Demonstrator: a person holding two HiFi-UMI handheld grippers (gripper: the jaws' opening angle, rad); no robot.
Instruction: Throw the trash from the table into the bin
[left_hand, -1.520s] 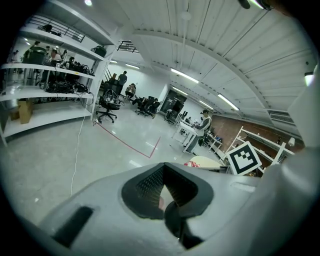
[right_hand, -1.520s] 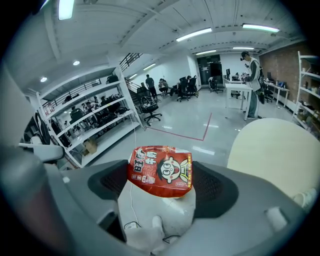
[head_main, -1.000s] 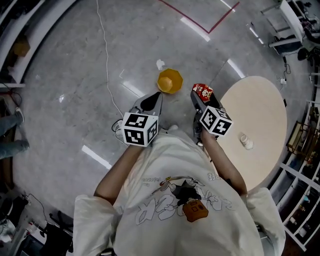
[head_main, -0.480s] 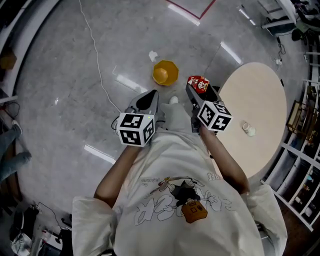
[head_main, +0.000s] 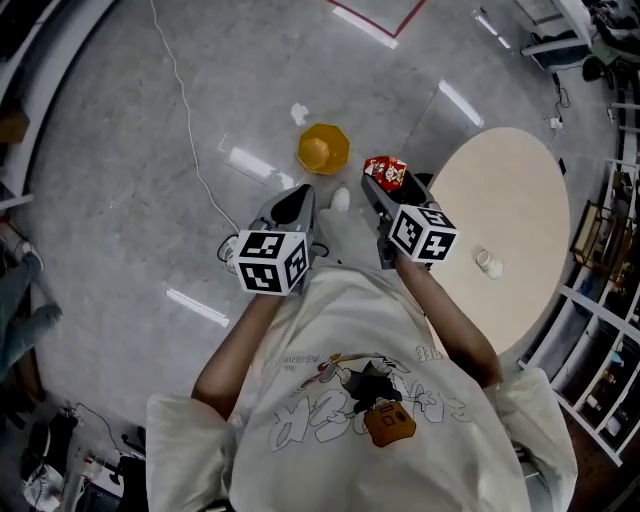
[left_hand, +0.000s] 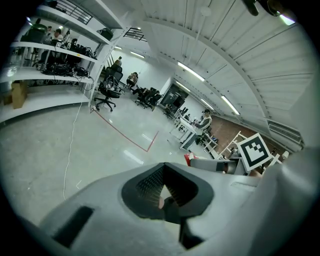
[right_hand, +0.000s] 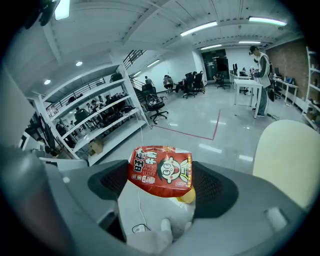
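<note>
Right hand-held gripper (head_main: 381, 186) is clamped on a red snack packet (right_hand: 160, 170), which hangs in the air over the grey floor (head_main: 120, 150), between the round beige bench (head_main: 520, 200) and the yellow bin (head_main: 323, 148) (the bin stands on the floor, near the packet). Left hand-held gripper (head_main: 303, 196) has its jaws together on nothing. One small white crumpled piece (head_main: 488, 262) lies on the bench, and a white scrap (head_main: 299, 113) lies on the floor just beside the bin.
</note>
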